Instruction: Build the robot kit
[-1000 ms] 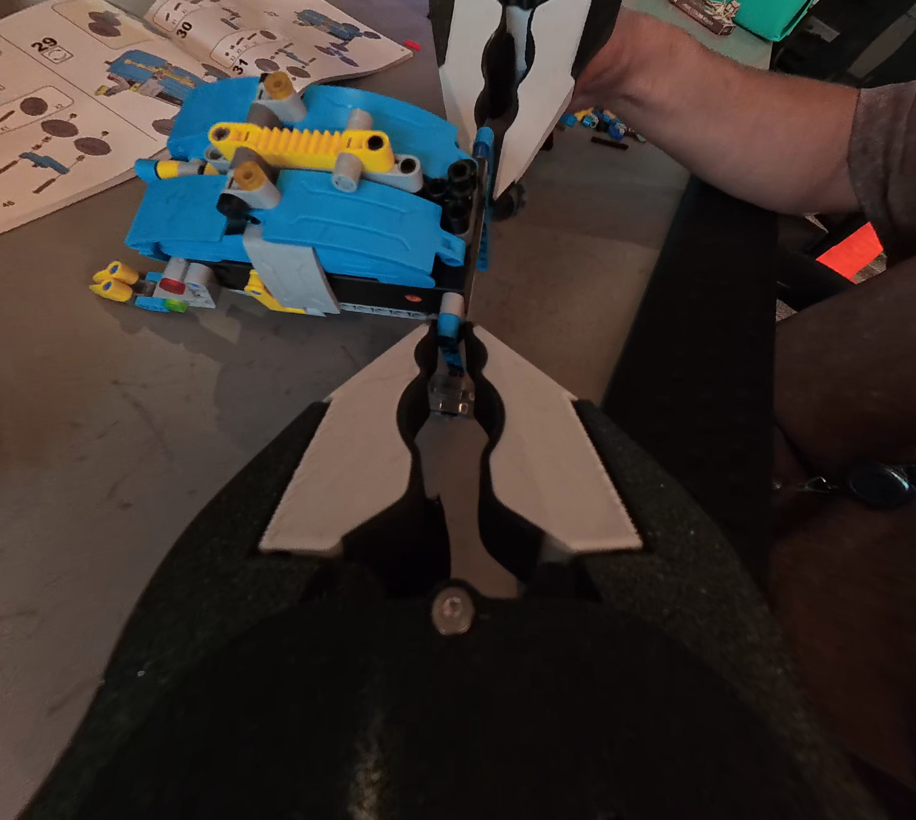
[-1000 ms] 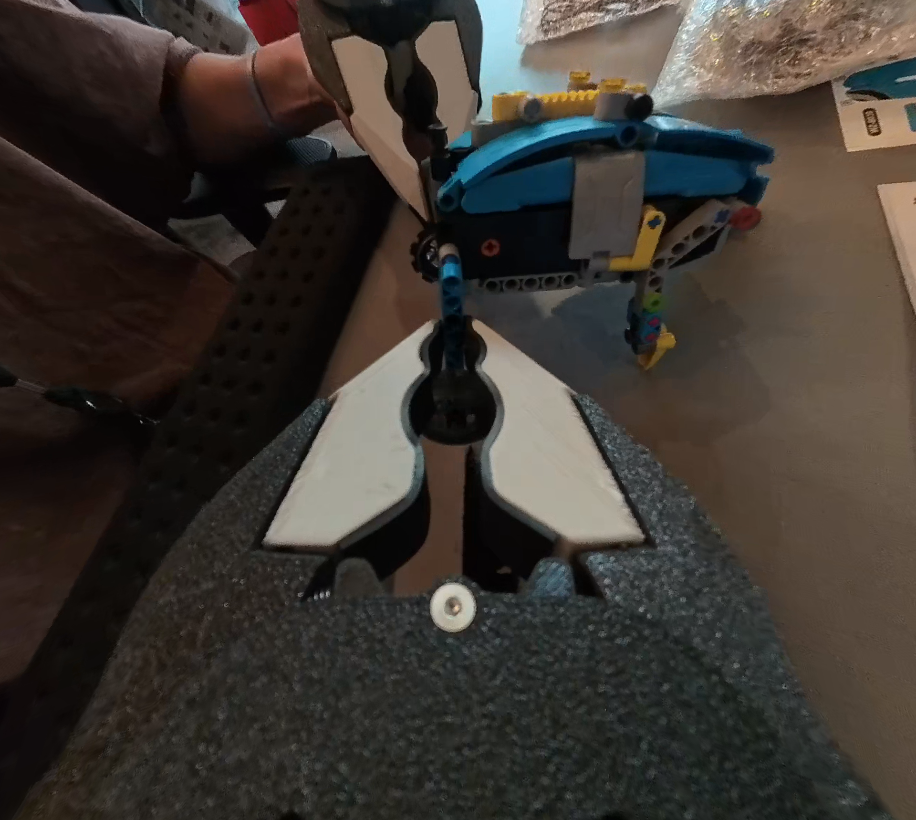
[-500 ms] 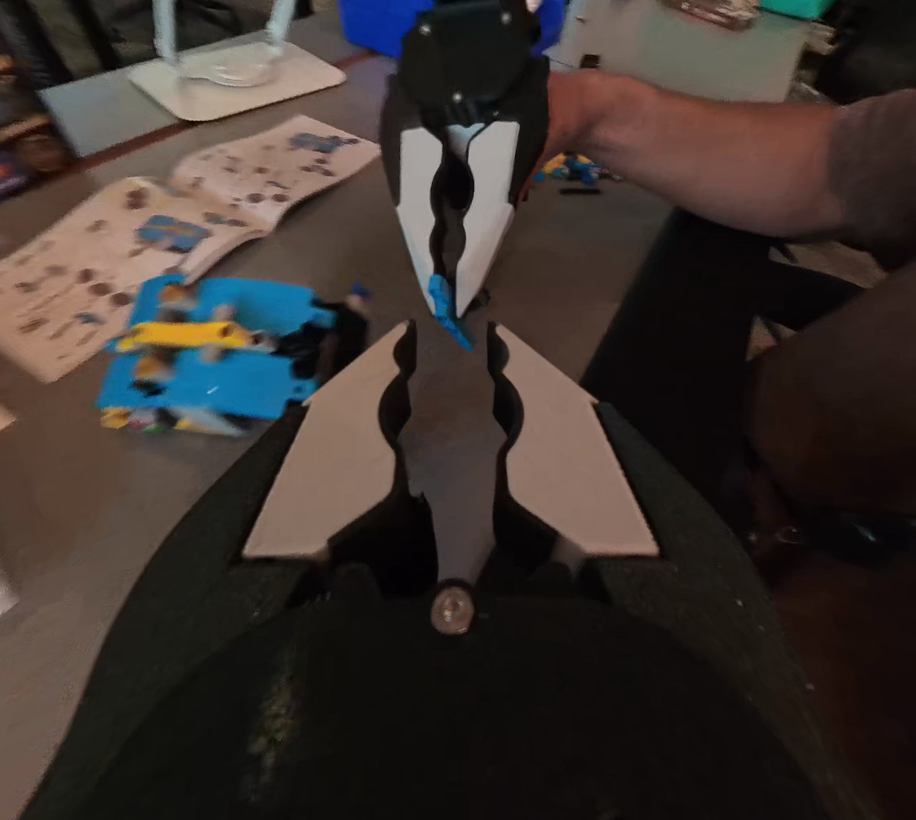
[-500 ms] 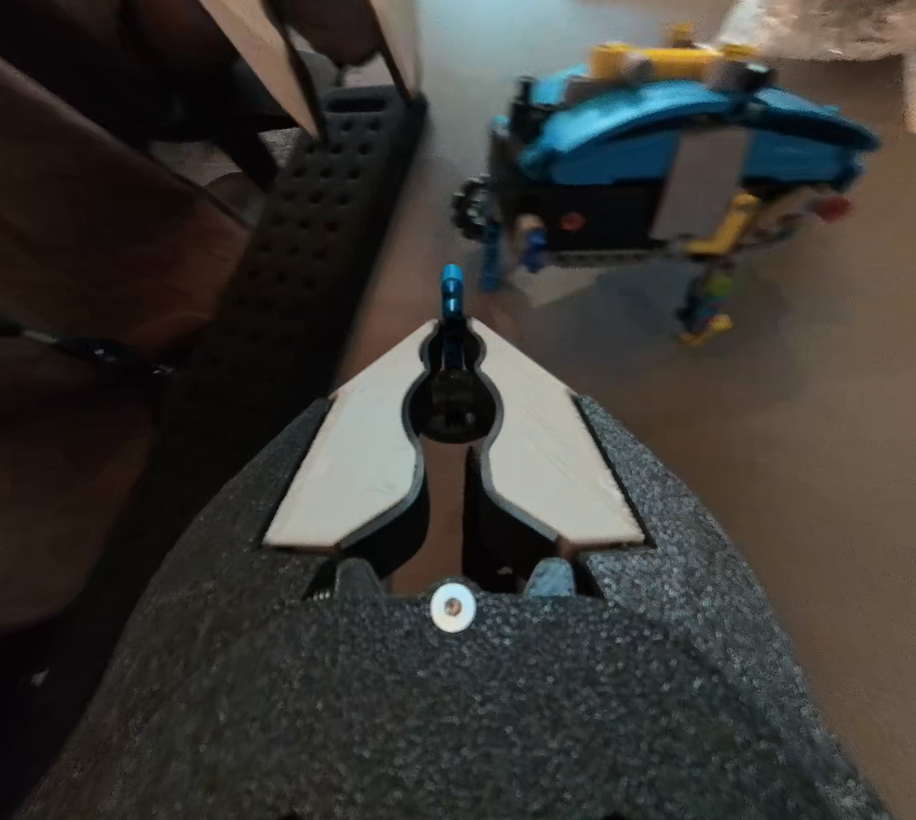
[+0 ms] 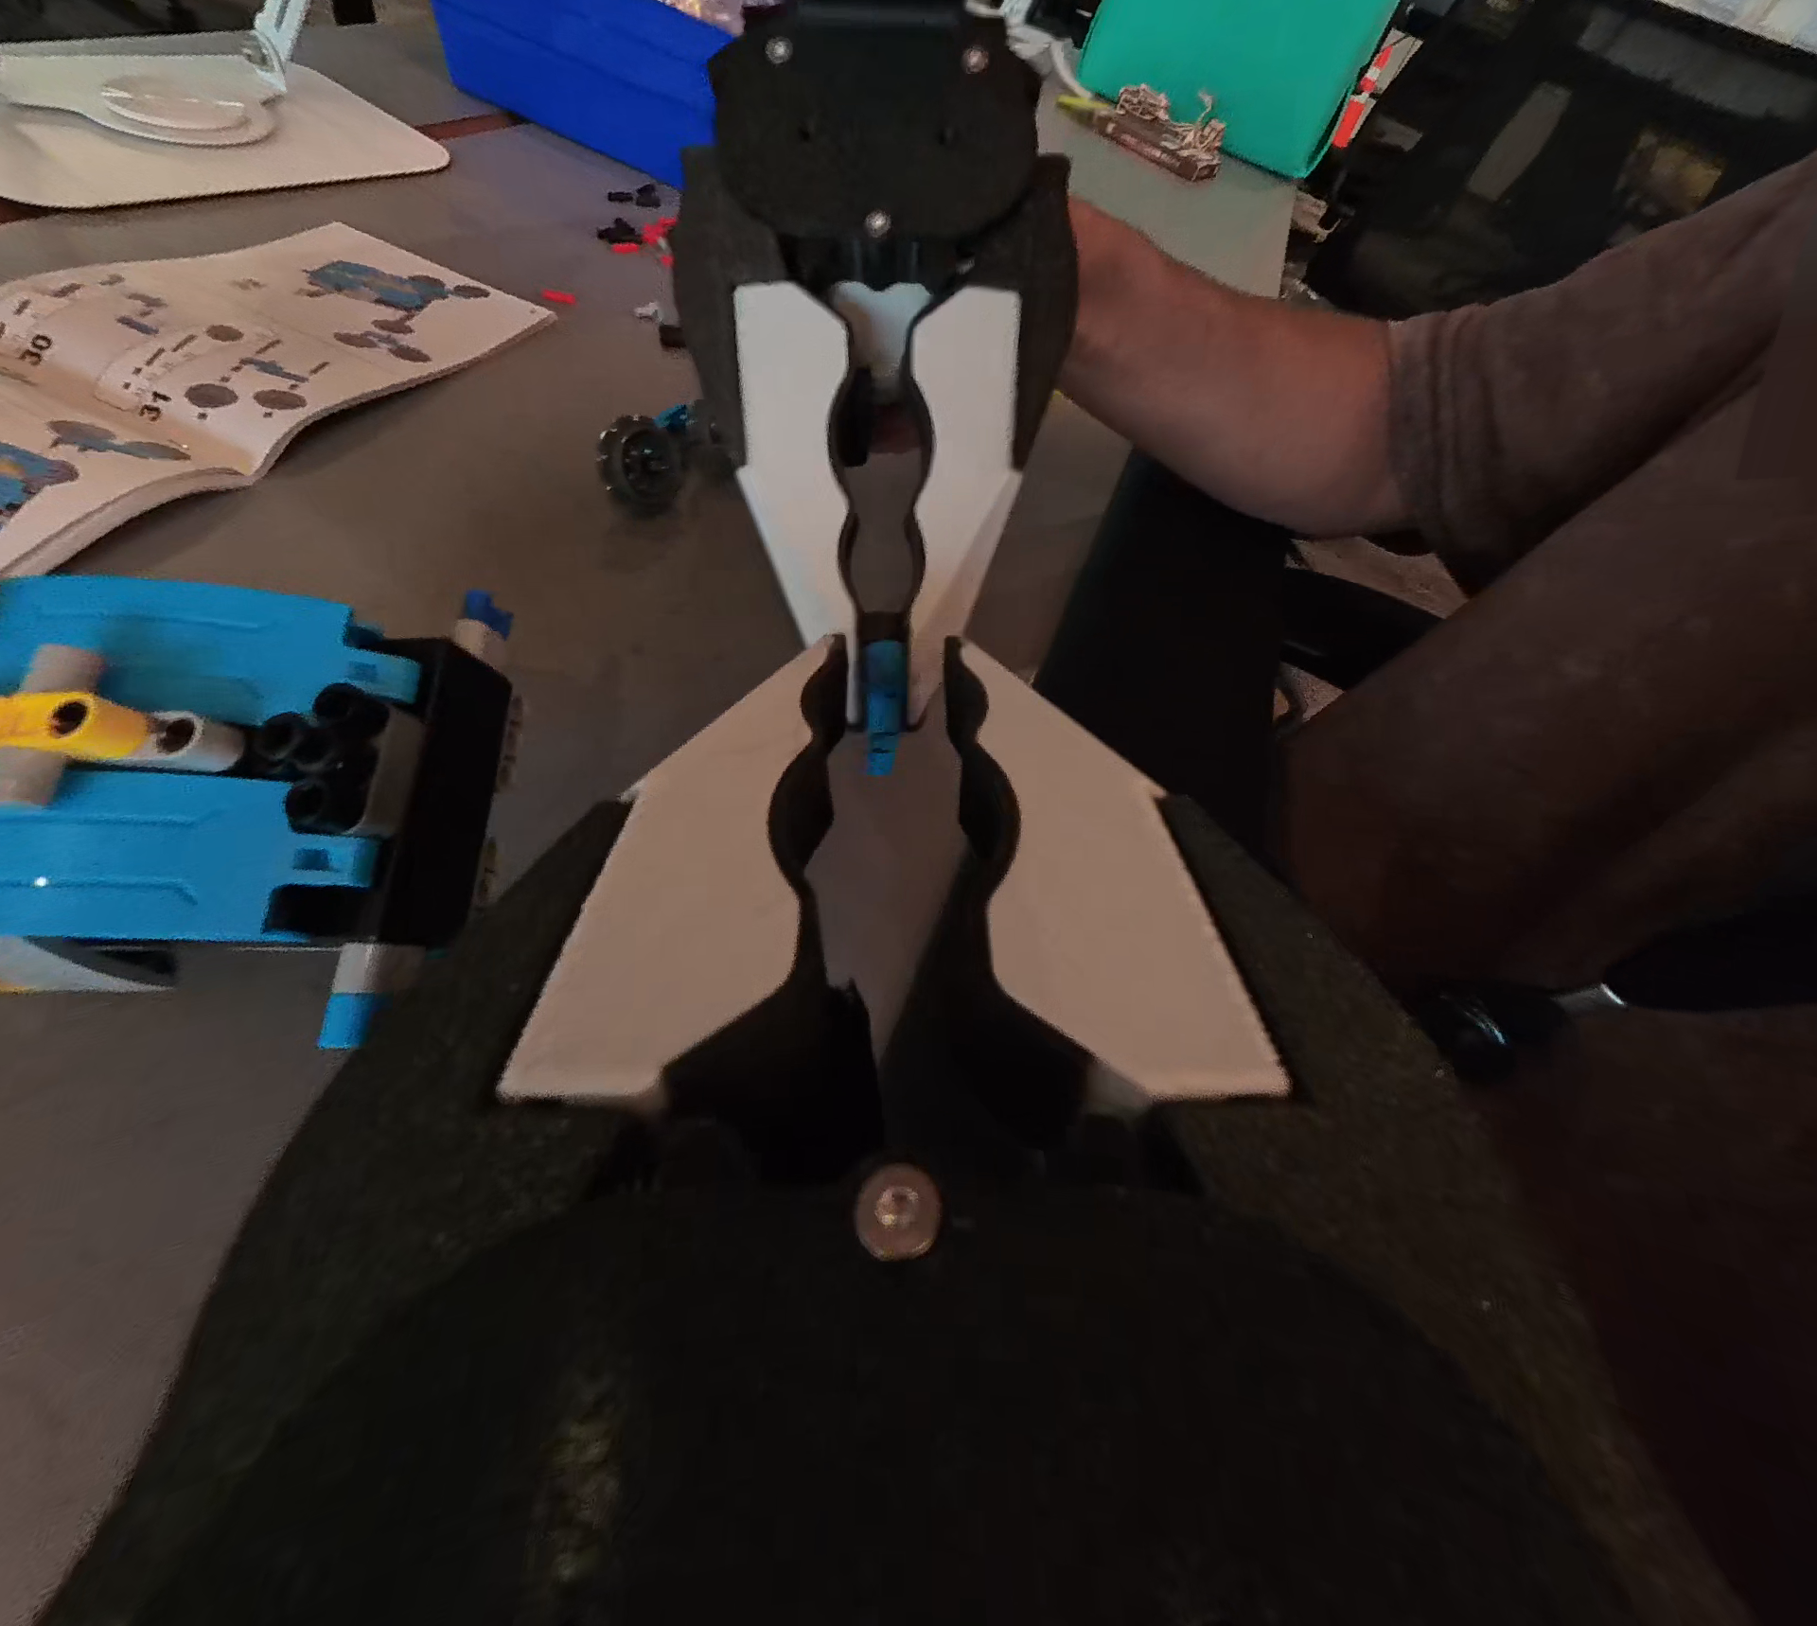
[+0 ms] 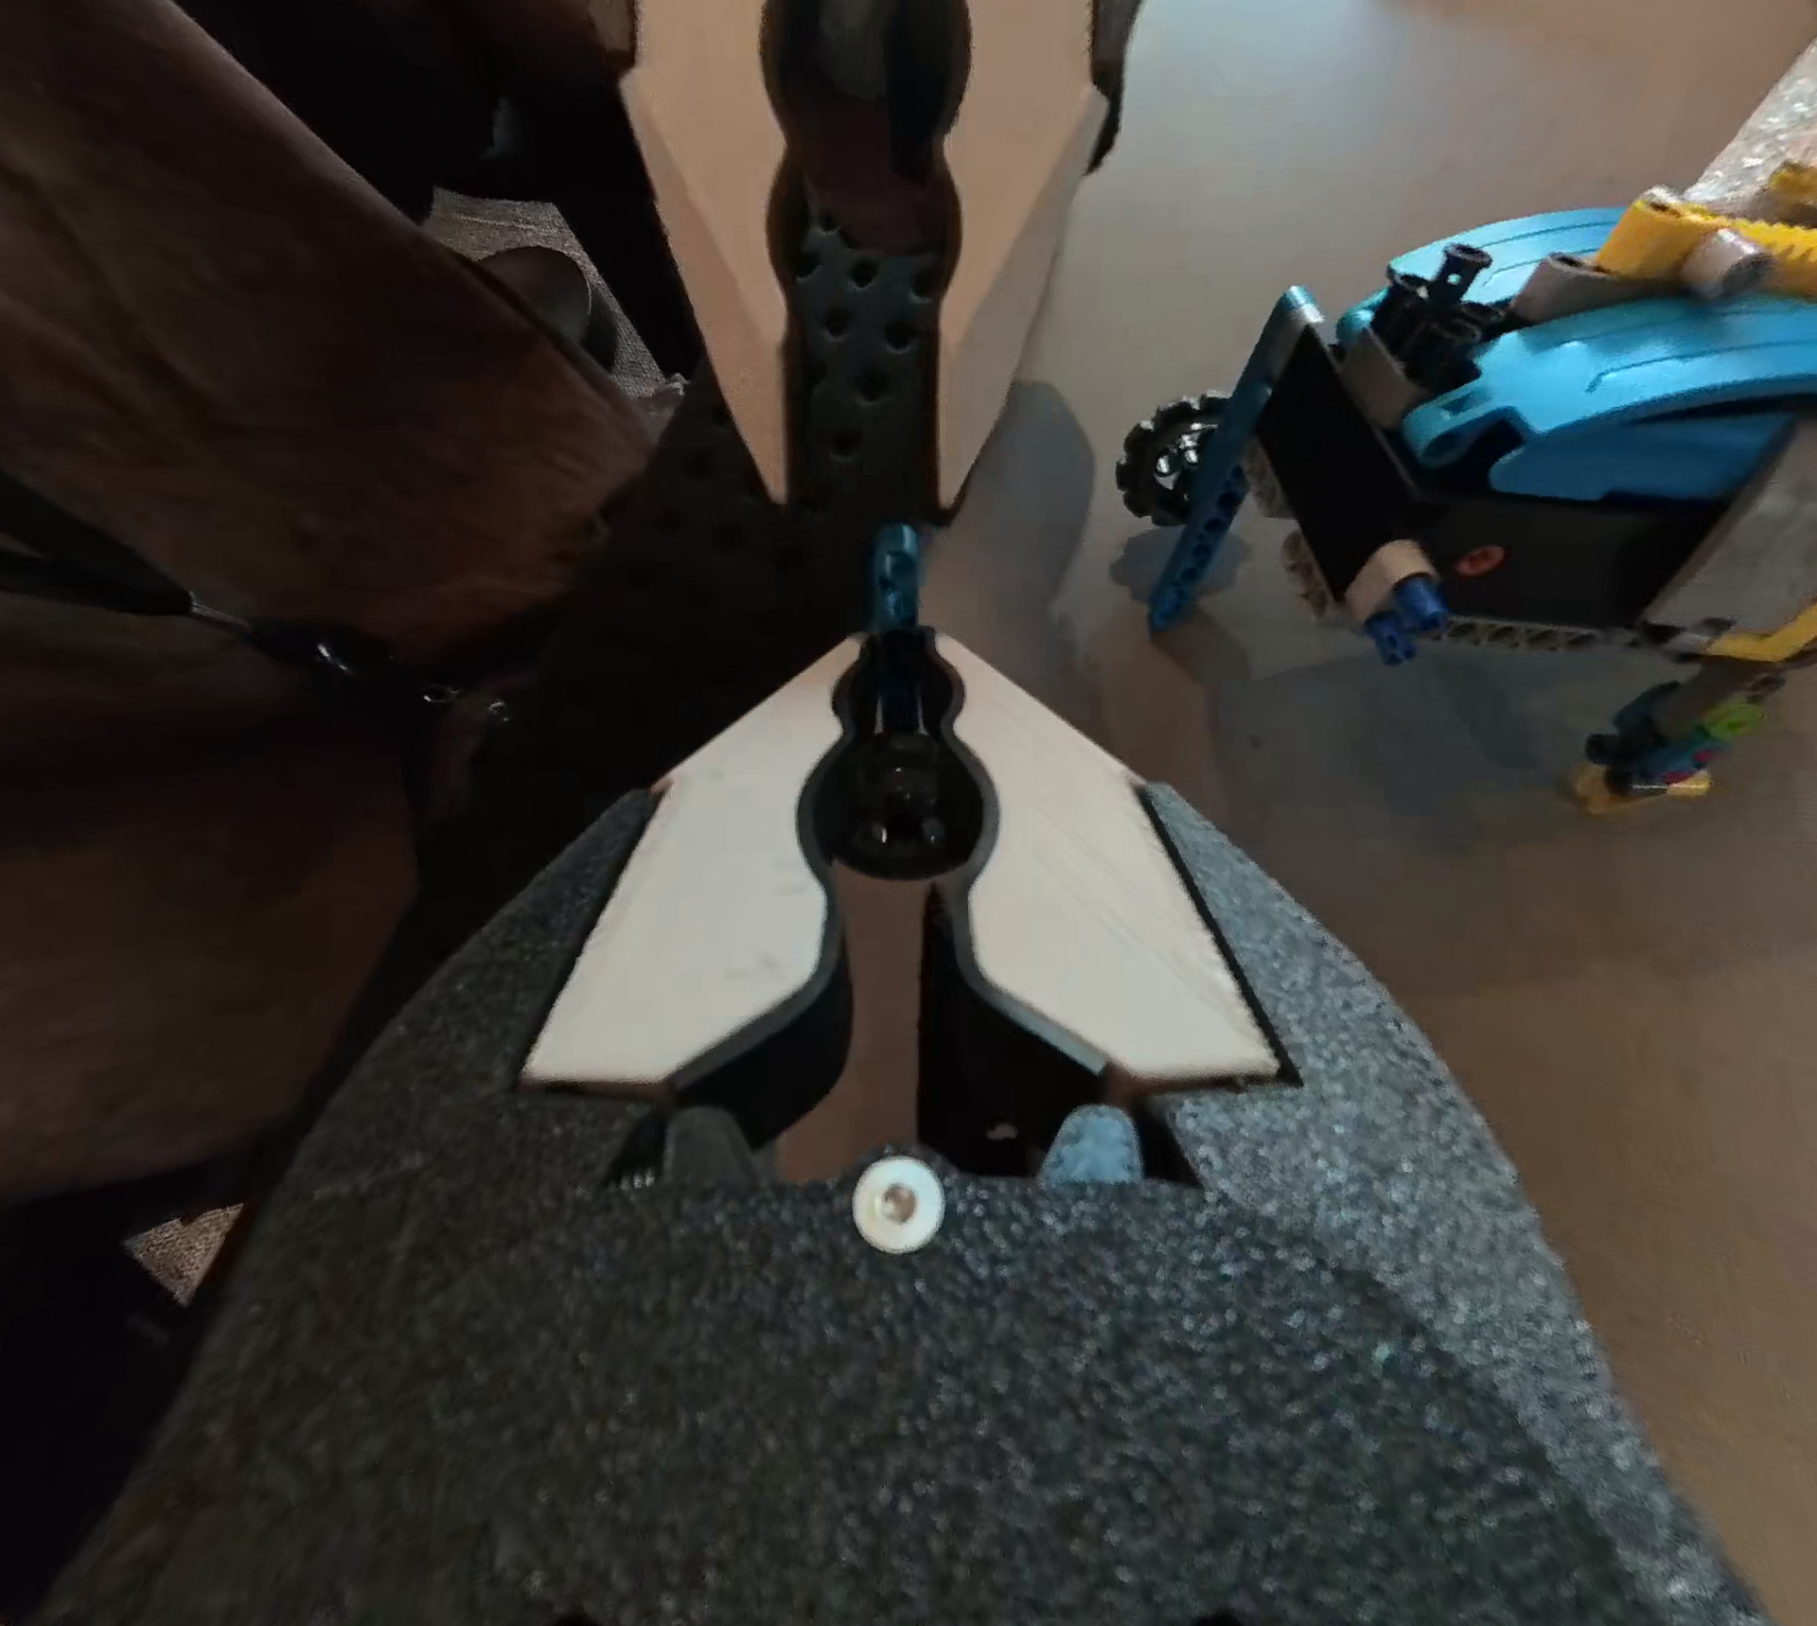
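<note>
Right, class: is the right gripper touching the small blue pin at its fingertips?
Touching. The right wrist view shows the right gripper closed on the small blue pin. The pin's near end is pinched between the fingertips and its far end sticks out.

The left wrist view looked forward along the left gripper from just behind its fingers, level and close above the grey table, facing the right gripper head-on, tips nearly meeting; the right wrist view looked back the opposite way along its own fingers, tilted down at the table edge; both views shared the small blue pin between the tips and the blue brick model, at the left in one, at the right in the other
</note>
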Motion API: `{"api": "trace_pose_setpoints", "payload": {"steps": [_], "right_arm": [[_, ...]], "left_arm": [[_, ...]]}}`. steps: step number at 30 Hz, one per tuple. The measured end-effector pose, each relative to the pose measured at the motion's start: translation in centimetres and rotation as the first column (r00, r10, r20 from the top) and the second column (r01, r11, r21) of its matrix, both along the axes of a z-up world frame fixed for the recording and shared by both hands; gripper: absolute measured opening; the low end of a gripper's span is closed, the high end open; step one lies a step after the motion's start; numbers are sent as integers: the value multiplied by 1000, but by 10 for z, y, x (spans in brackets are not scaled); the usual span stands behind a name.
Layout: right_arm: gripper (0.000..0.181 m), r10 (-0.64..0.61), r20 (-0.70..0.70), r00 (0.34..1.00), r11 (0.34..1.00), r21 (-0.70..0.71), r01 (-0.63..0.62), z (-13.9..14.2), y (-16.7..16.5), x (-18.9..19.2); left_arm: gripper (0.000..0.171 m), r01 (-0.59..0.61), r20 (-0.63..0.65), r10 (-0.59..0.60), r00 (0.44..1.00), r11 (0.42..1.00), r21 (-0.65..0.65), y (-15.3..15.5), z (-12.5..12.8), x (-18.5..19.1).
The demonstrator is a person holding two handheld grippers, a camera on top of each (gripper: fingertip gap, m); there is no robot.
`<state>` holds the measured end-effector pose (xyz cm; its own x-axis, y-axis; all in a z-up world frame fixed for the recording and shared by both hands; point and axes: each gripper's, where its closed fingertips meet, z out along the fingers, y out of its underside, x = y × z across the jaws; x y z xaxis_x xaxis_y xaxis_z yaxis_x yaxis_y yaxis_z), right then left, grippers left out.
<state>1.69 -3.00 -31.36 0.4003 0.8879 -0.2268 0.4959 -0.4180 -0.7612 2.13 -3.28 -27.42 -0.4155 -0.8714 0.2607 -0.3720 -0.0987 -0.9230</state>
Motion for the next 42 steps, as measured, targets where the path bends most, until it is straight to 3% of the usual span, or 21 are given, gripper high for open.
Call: {"api": "trace_pose_setpoints", "payload": {"steps": [2,7,10,13,20,31,33,37,40,42], "right_arm": [[8,12,-25,1000,1000,11,-11,5,-2,-4],[8,4,3,1000,1000,28,-4,2,-1,-4],[9,-33,-99,995,997,69,39,16,7,-3],[21,-51,-231,972,992,104,77,38,13,-4],[8,-42,-229,972,993,99,66,31,15,-8],[7,-32,-317,948,999,20,41,27,14,-8],[7,-73,-289,955,995,45,90,25,22,0],[6,-253,-302,919,954,81,289,33,51,48],[8,-313,-254,915,940,57,337,19,64,65],[8,-308,-259,915,947,11,322,12,69,60]], "left_arm": [[7,0,-9,0,1000,1000,6,0,-5,1],[6,8,-11,-7,1000,998,59,-2,-9,1],[6,-27,27,27,999,1000,0,7,0,0],[6,-51,53,53,997,998,-46,15,5,-2],[6,-34,76,41,996,996,-88,10,6,0],[7,-55,77,56,996,998,-7,12,-2,0],[12,-127,78,123,989,991,47,30,-2,-4],[51,-322,53,320,946,946,28,101,-2,-31],[56,-259,-73,260,963,966,23,109,-30,-33],[45,-189,-117,183,976,981,-42,101,-41,-23]]}}
